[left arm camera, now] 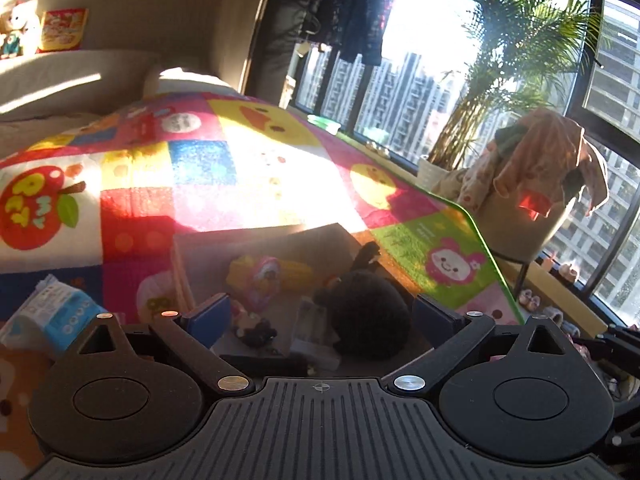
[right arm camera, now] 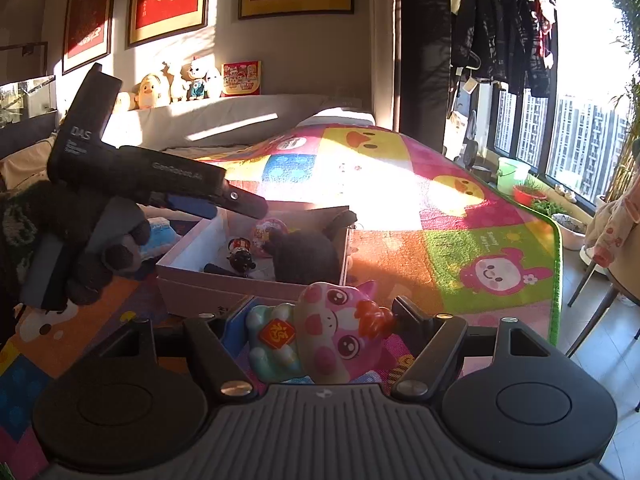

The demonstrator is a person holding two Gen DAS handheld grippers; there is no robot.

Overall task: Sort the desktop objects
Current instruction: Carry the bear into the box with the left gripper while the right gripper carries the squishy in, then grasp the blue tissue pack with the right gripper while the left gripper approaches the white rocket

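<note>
An open cardboard box sits on a colourful play mat. It holds a dark round plush, a small figurine and a pink and yellow toy. My left gripper is open and empty, held above the box; the plush lies below between its fingers. It also shows in the right wrist view, held by a gloved hand. My right gripper is shut on a pink pig toy just in front of the box.
A blue and white tissue pack lies left of the box. A sofa with plush toys stands behind the mat. A chair with clothes and a potted palm stand by the window on the right.
</note>
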